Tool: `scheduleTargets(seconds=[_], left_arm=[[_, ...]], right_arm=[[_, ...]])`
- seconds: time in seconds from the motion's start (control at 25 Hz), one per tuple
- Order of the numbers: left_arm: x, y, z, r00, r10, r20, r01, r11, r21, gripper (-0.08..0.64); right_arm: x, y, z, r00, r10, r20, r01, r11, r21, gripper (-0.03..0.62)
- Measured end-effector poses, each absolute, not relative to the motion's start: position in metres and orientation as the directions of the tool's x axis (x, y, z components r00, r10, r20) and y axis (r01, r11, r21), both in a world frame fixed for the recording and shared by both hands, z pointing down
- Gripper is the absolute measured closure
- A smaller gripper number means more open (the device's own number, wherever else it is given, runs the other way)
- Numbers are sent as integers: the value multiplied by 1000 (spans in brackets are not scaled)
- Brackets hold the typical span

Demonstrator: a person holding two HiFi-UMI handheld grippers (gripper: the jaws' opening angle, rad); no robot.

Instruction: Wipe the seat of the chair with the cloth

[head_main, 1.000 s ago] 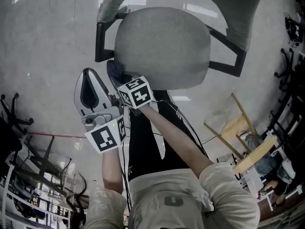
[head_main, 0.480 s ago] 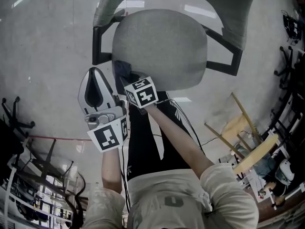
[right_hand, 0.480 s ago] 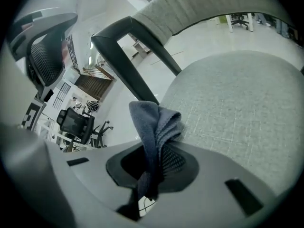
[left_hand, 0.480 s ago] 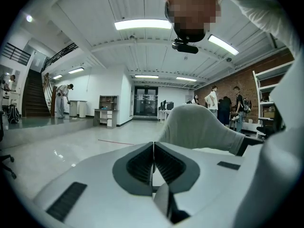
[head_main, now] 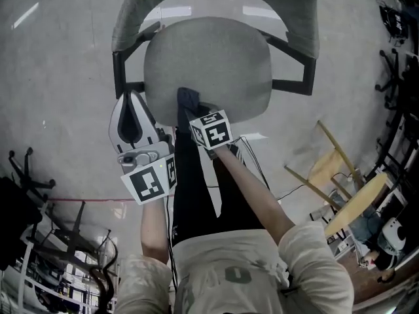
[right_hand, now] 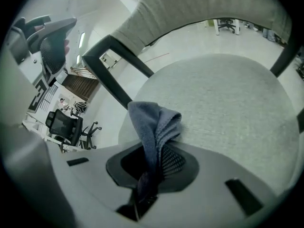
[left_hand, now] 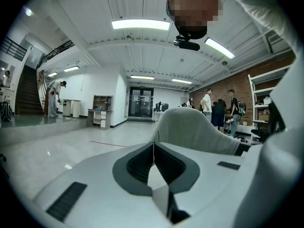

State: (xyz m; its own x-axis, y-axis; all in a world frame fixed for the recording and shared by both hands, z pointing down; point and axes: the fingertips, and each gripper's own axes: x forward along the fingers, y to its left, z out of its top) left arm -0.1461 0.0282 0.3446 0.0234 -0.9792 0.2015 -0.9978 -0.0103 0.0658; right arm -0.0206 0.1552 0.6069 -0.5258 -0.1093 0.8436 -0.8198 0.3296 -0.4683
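Right gripper [head_main: 194,112] is clamped on the dark blue cloth [right_hand: 154,122]. Its jaws pinch a folded bunch of it, and the rest sticks out forward past the tips. The cloth [head_main: 188,99] sits over the near edge of the grey chair seat [head_main: 216,57], a bit left of the middle. In the right gripper view its loose end seems to touch the seat fabric [right_hand: 228,103].

Left gripper [head_main: 129,100] has its jaws [left_hand: 153,148] pressed together with nothing between them. It is held off the seat's near-left side, over the floor [head_main: 52,77], just beside the black armrest [head_main: 118,70]. The grey backrest [head_main: 134,12] curves around the far side of the seat.
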Motion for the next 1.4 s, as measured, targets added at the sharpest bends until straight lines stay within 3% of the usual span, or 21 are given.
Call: scheduleTargets(seconds=[0.8, 1.4], left_arm=[[-107, 23, 337, 116, -973, 197, -993, -108, 53, 540], [-84, 35, 332, 137, -970, 199, -990, -130, 50, 540]], right_arm=[[212, 159, 605, -196, -226, 954, -963, 226, -145, 543], [277, 166, 603, -51, -205, 977, -979, 201, -9, 543]])
